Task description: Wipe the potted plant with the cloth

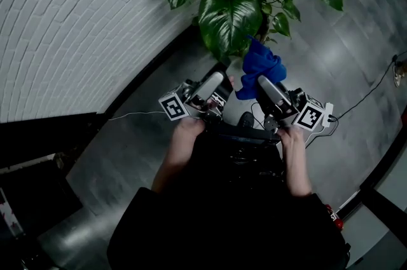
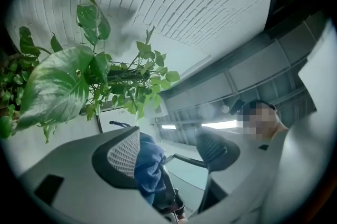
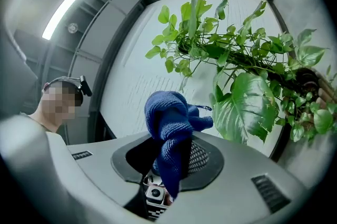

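Observation:
The potted plant (image 1: pixel 229 18) stands just ahead of me by the white brick wall, with big variegated leaves (image 2: pixel 55 86) hanging low. A blue cloth (image 1: pixel 261 64) is bunched up just under the nearest big leaf. My right gripper (image 1: pixel 263 81) is shut on the cloth (image 3: pixel 171 128), which stands up from its jaws and also hangs down over them. The left gripper (image 1: pixel 221 77) sits close beside it on the left and is open, with nothing between its pads (image 2: pixel 124 154). Beyond them the cloth (image 2: pixel 148 162) shows. The leaves (image 3: pixel 247 104) are up and to the right of the right gripper (image 3: pixel 168 157).
The curved white brick wall (image 1: pixel 70 21) runs along the left with a dark skirting. A thin cable (image 1: pixel 137 114) lies on the grey floor (image 1: pixel 331 59), and another cable (image 1: pixel 372 87) trails at the right. A person (image 3: pixel 55 104) wearing a headset shows in both gripper views.

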Available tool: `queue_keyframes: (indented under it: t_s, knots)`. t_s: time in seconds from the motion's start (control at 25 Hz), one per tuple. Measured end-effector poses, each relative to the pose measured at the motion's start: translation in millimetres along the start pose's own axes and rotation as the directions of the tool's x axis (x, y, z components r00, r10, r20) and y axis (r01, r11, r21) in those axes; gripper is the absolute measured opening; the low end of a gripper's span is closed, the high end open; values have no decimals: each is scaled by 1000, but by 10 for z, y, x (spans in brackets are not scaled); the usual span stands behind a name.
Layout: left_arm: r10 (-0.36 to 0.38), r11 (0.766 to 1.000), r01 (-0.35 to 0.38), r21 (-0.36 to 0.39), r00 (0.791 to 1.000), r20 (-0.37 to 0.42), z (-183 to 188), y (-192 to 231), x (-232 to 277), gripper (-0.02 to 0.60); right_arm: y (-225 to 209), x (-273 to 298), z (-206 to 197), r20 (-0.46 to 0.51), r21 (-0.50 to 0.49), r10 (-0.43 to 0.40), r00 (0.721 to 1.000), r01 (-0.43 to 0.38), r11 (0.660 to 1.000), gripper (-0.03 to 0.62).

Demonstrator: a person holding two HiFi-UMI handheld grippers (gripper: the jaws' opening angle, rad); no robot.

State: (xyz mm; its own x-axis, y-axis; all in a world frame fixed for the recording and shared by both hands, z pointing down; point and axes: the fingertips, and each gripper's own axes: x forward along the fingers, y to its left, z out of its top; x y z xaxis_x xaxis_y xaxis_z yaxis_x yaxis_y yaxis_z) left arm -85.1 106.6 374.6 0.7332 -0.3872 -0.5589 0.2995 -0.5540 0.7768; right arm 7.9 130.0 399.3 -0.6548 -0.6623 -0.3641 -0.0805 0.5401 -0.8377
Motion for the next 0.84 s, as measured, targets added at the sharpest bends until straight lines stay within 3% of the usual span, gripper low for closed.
queue_keyframes:
  t_s: [0.16, 0.36, 0.52, 0.84]
  knots:
    - [5, 1000, -5, -3, 1000, -1, -120, 53, 78, 362, -12, -136, 67, 3, 29, -1, 1000, 1, 1000, 120]
    - [4, 1000, -4, -15, 1000, 11, -55, 103, 5, 360, -111, -88, 6, -23, -23, -44, 999, 43, 999, 120]
    - [13, 1000, -13, -13, 1000, 20, -158, 106, 79, 360, -103, -185, 46, -42, -7, -42, 998, 41, 999, 120]
    - [0, 999, 1, -52, 1000, 15, 125, 194, -107, 357, -220, 85, -133, -33, -13, -75, 997, 75, 997, 120]
